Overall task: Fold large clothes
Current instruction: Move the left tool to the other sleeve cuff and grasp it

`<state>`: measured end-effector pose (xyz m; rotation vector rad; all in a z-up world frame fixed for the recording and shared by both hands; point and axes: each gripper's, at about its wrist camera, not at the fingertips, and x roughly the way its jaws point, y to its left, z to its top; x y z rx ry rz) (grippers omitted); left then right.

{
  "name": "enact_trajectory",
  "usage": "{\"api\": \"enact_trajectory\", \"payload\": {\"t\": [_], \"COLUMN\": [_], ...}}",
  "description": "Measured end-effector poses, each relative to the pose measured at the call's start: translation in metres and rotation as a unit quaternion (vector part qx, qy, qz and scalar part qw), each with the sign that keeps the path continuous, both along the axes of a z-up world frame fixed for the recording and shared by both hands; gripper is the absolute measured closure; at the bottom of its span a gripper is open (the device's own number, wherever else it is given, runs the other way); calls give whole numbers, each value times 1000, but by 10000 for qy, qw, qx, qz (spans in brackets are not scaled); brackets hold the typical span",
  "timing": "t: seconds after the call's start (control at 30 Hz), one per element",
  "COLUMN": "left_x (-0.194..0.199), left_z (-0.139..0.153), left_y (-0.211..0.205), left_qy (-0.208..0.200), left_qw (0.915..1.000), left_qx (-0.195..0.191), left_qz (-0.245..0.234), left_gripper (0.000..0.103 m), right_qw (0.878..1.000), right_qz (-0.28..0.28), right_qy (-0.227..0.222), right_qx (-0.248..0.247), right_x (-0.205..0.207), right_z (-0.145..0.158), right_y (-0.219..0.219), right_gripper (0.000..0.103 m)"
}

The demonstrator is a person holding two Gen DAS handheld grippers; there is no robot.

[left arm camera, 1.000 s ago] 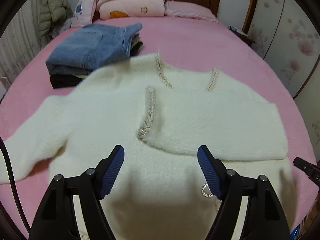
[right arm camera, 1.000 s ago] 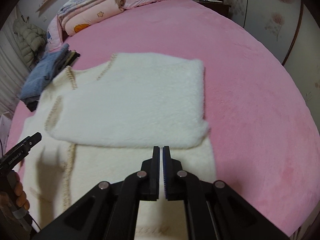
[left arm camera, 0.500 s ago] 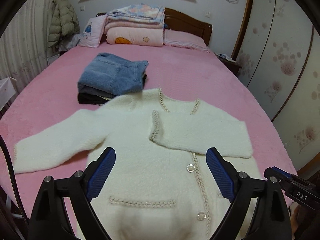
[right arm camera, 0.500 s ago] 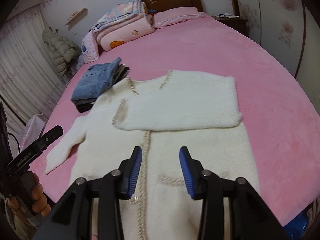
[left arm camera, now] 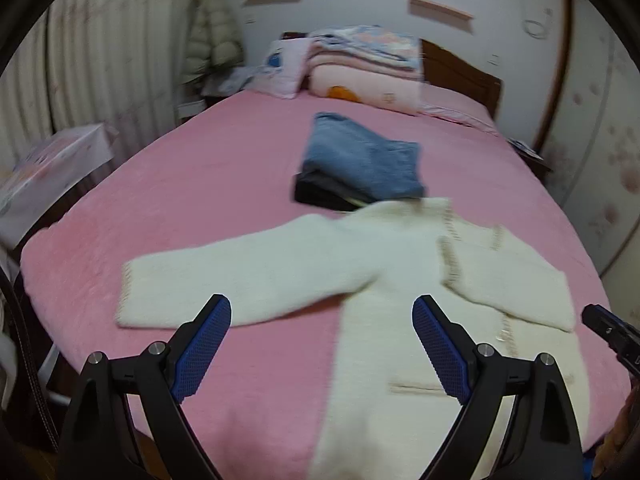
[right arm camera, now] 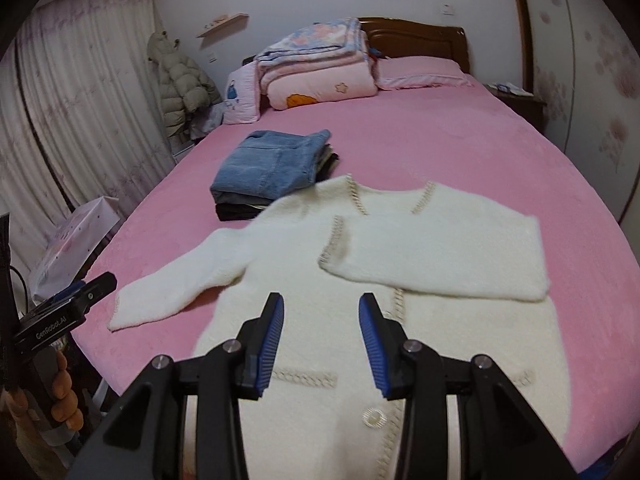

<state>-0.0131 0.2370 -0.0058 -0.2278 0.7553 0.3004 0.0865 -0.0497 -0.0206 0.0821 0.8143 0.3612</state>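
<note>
A white fluffy cardigan [right arm camera: 360,272] with beige braided trim lies flat on the pink bed [right arm camera: 460,148]. Its right sleeve [right arm camera: 440,252] is folded across the chest. Its left sleeve [left arm camera: 240,272] stretches out flat toward the bed's left edge. My left gripper [left arm camera: 322,344] is open and empty, held above the bed's near edge, in front of the outstretched sleeve. My right gripper [right arm camera: 322,340] is open and empty above the cardigan's lower front. The left gripper's body also shows in the right wrist view [right arm camera: 64,312].
A stack of folded clothes with blue jeans on top [right arm camera: 272,164] sits just behind the cardigan's collar. Folded quilts and pillows [right arm camera: 320,68] lie at the headboard. A white box [left arm camera: 52,164] stands left of the bed. A wardrobe [right arm camera: 600,80] is on the right.
Both grippers pulled back and up from the cardigan. The right gripper, shut a second ago, opened. The left gripper swung left, bringing the outstretched sleeve into view.
</note>
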Motion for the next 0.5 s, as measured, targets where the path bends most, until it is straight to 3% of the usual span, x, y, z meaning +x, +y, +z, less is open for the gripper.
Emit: {"api": "enact_trajectory", "payload": {"t": [0.1,0.23,0.37,0.5], "left_x": [-2,-5,-9,-12], "left_z": [-31,-82,-134,-176], "left_y": [53,122,180,214], "left_qy": [216,480,697,703], "left_qw": [9984,9901,9750,9595], "left_qx": [-218,-731,-1190,-1769], "left_qz": [466,1094,1742,2079], "left_gripper": [12,12,12,12], "right_qw": [9999,9990,9959,9925], "right_qz": [133,331,646,920], "right_qy": [14,247,484,586], "right_qx": [-94,-196,-399,-548], "right_x": [13,33,47,55], "right_z": [-12,-37,-59,-75], "right_y": [42,94,141,178], "right_gripper": [64,64,64,64]}}
